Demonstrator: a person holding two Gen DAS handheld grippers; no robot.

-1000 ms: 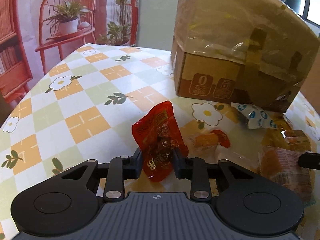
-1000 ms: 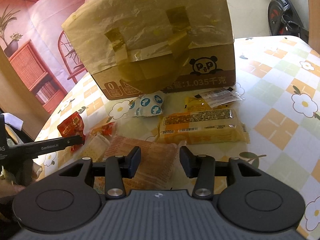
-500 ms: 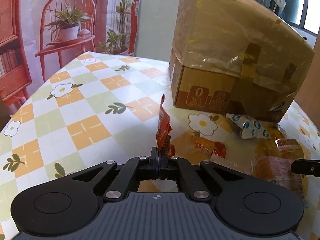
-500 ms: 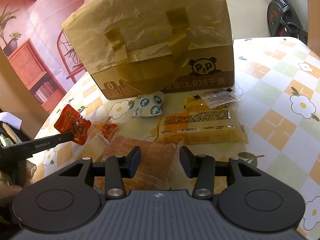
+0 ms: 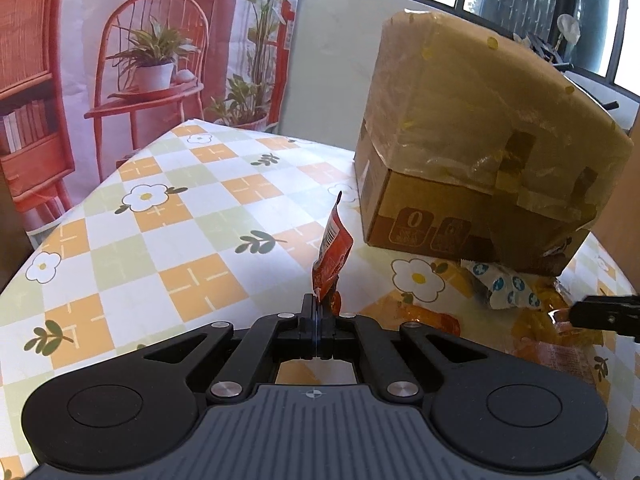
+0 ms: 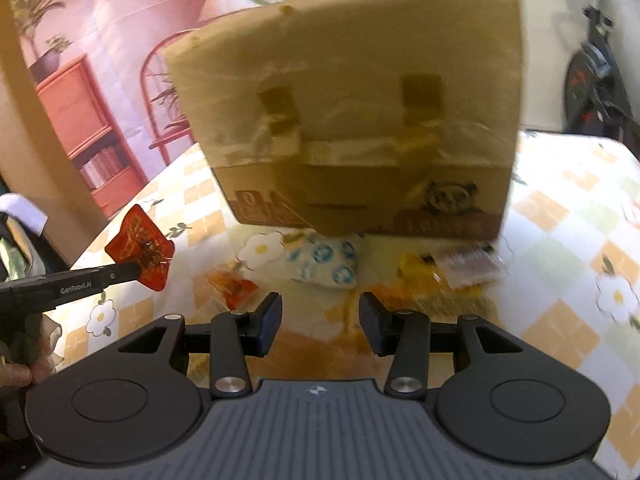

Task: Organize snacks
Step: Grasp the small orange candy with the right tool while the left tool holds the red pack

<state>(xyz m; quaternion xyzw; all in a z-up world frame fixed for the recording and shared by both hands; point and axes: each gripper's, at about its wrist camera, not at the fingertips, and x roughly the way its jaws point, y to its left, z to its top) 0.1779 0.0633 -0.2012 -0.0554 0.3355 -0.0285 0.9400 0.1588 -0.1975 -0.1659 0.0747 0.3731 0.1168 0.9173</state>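
Note:
My left gripper [image 5: 318,312] is shut on a red snack packet [image 5: 332,252] and holds it edge-on above the table; it also shows in the right wrist view [image 6: 140,250], lifted at the left. My right gripper [image 6: 320,320] is open and empty, low over the snack pile. The pile lies in front of a taped cardboard box [image 6: 360,120]: a white packet with blue dots [image 6: 324,260], a small orange-red packet [image 6: 232,288], a yellow packet [image 6: 416,268] and a clear wrapper [image 6: 468,264]. The right wrist view is blurred.
The box [image 5: 480,152] stands at the back of the checked flower tablecloth [image 5: 160,240]. The right gripper's finger [image 5: 604,314] reaches in from the right edge. An exercise bike [image 6: 592,72] stands beyond the table on the right.
The left gripper closed on the red packet and raised it off the table. The right gripper moved forward towards the box, over the pile.

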